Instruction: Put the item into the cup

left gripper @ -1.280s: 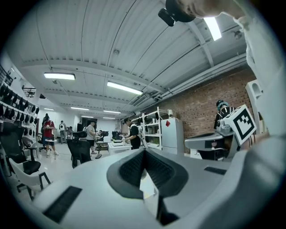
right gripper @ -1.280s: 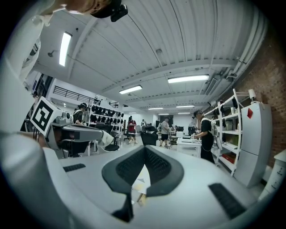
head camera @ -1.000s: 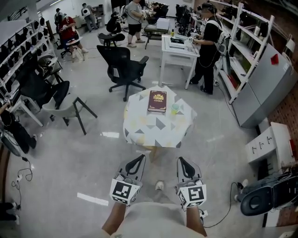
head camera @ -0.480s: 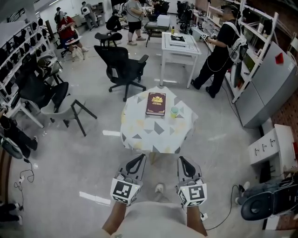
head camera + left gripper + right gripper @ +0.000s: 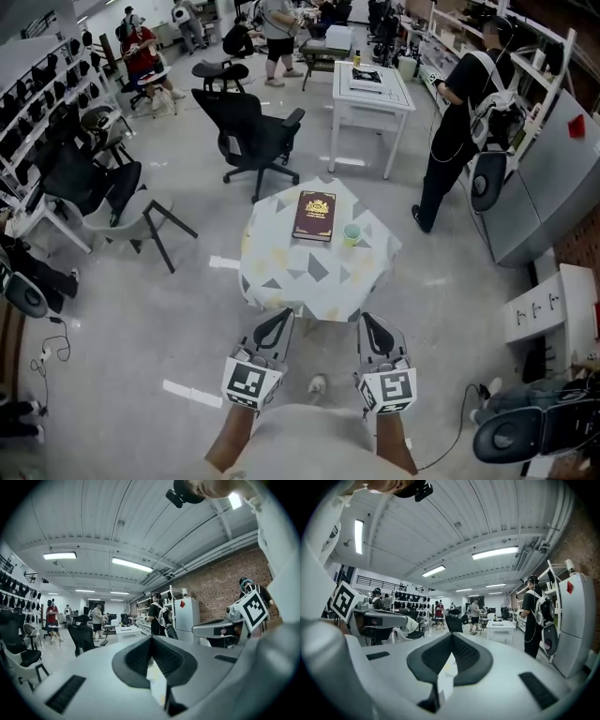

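Head view first: the left gripper (image 5: 278, 325) and right gripper (image 5: 367, 327) sit side by side at the bottom middle of the frame. Both gripper views show the jaws pressed together at the tips with nothing pinched. The green cup (image 5: 352, 233) stands on the cloth-covered table (image 5: 281, 272) in the centre of the frame, just right of a dark red book (image 5: 315, 215) and well apart from both grippers.

our left gripper (image 5: 282, 322) and right gripper (image 5: 367, 325): grey shells, black ribbed pads (image 5: 140, 656), each carrying a white cube (image 5: 250, 386) of black square markers; we wear a pale top (image 5: 309, 442).
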Available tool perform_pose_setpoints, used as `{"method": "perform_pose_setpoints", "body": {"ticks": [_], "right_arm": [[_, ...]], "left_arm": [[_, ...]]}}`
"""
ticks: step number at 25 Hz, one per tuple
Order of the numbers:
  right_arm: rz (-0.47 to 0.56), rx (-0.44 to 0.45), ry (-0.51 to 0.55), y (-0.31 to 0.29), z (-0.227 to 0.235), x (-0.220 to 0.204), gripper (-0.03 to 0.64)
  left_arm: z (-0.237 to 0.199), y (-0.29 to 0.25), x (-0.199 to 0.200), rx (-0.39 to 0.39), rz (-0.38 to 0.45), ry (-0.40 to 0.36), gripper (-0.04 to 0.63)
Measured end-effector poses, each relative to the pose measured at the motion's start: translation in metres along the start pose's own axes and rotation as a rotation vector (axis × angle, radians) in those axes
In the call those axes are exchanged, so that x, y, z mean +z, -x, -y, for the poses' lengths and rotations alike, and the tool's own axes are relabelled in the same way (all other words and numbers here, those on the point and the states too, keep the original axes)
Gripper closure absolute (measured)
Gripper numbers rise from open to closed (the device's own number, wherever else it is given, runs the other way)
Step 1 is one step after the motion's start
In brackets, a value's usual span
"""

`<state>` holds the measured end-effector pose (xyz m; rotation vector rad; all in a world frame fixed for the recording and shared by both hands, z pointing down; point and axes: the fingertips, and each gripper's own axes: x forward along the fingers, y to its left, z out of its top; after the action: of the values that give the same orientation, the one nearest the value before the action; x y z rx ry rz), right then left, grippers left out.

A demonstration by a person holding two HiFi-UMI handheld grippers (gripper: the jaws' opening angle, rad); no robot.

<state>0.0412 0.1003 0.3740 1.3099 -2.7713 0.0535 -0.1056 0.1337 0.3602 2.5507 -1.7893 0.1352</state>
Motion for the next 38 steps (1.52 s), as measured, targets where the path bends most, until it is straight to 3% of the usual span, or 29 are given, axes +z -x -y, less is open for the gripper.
{"method": "perform_pose_setpoints", "body": {"ticks": [20, 38], "right_arm": [[-0.006, 0.041, -0.041, -0.04, 0.054, -0.008, 0.611], [-0.007, 0.001, -0.031, -0.078, 0.082, -0.006, 0.611]], "left_arm": [[-0.004, -0.059, 0.003, 0.053, -0.019, 0.0, 0.584], [-0.023, -0.11, 0.004, 0.016, 0.007, 0.011, 0.584]]}}
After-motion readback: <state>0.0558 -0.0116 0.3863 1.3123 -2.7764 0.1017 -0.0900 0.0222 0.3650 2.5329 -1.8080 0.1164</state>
